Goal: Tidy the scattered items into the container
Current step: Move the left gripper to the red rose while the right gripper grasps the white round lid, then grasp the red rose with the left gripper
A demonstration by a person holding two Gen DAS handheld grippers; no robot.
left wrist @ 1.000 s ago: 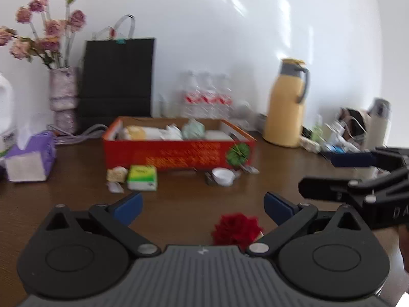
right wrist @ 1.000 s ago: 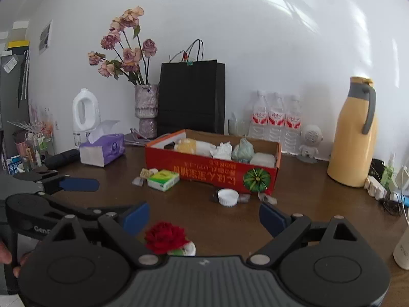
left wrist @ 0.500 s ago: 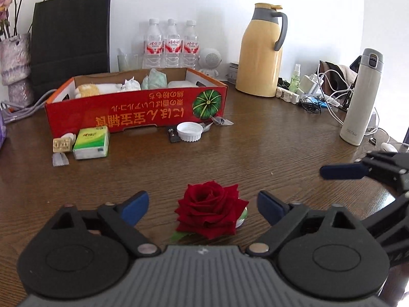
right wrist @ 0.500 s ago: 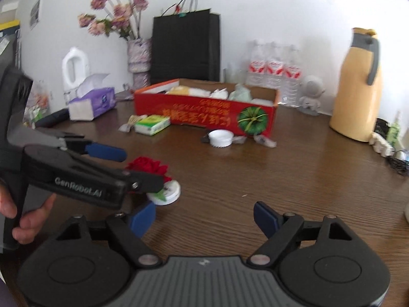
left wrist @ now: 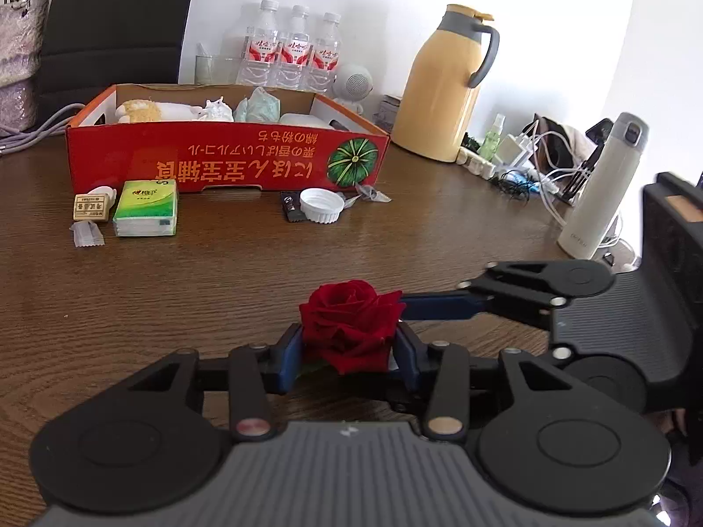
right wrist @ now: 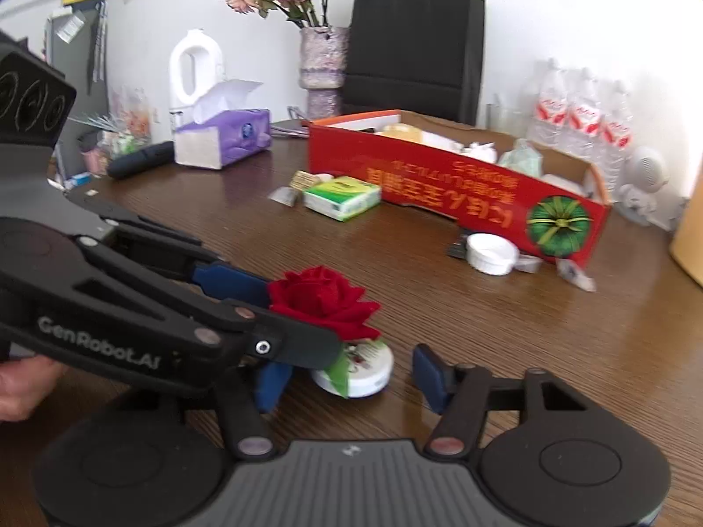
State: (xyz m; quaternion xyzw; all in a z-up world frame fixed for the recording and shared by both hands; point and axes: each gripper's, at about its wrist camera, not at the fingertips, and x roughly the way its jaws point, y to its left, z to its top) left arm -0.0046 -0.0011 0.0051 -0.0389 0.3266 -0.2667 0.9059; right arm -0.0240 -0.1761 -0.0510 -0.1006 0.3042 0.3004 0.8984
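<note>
While my left claw [left wrist: 349, 353] closes onto the rose [left wrist: 351, 331] and my right claw [right wrist: 351, 380] closes around its white base [right wrist: 364, 373] without touching yet, I reckon the lift to the red box [left wrist: 228, 162] comes next.

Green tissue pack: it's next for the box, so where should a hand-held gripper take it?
The green tissue pack lies flat on the table, far end close against the red box: probably pinch its long sides near the front end, from above.

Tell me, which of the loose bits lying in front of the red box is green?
The tissue pack, towards the red box's left end. The white cap, tan packet and small wrappers around it show no green at all.
</note>
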